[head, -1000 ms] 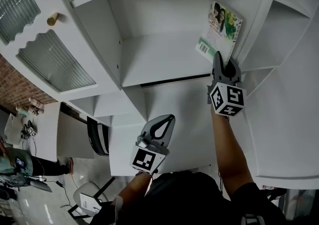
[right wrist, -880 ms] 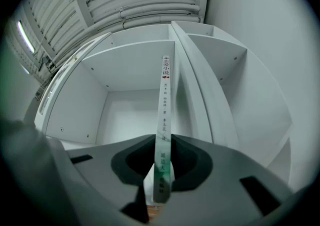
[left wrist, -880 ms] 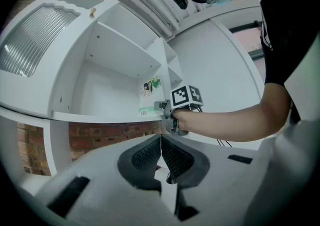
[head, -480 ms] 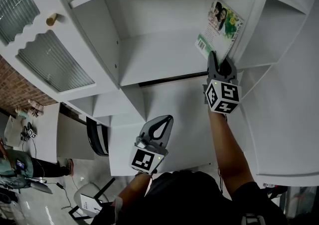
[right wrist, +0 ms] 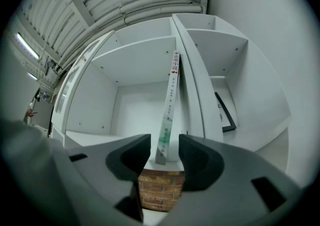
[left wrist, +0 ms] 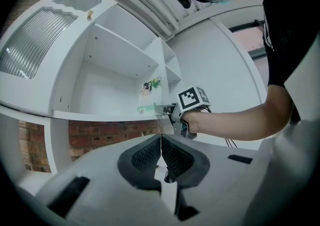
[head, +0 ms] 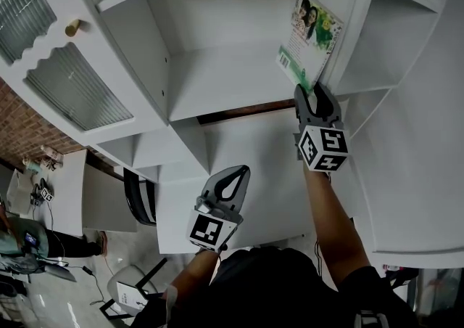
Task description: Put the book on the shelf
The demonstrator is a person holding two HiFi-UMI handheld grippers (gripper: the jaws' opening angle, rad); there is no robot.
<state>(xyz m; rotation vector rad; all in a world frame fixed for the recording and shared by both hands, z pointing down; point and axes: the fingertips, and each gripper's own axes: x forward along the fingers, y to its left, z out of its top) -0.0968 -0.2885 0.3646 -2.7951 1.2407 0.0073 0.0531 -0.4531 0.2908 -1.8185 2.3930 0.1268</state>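
Book [head: 310,36] stands on the shelf [head: 217,80], at the right end of the open compartment. It is tilted: the top leans on the divider [head: 348,43] and the bottom sits out to the left, near the shelf's front edge.

Right gripper [head: 310,94] is released. Its jaws have just been opening, and in the right gripper view the book's lower spine shows in the gap with neither pad pressing on it. Left gripper [head: 230,181] is clenched on nothing, low and well apart from the shelf, so it gives no help.

Risks, as I judge them:
- The book's lower end is between the open jaws. A pull-back that drifts sideways or lifts could catch a pad on the spine and drag the book off the front edge.
- The book looks thin and stands on a lean. The foot could slide left on the smooth white board, and the book would slap flat or tip out forward.
- The foot looks close to the front lip, so there is little margin and a small nudge may be enough.
- A soft cover may bow under its own lean and slump.

Safest is a straight retreat along the jaw line with the jaws kept wide.
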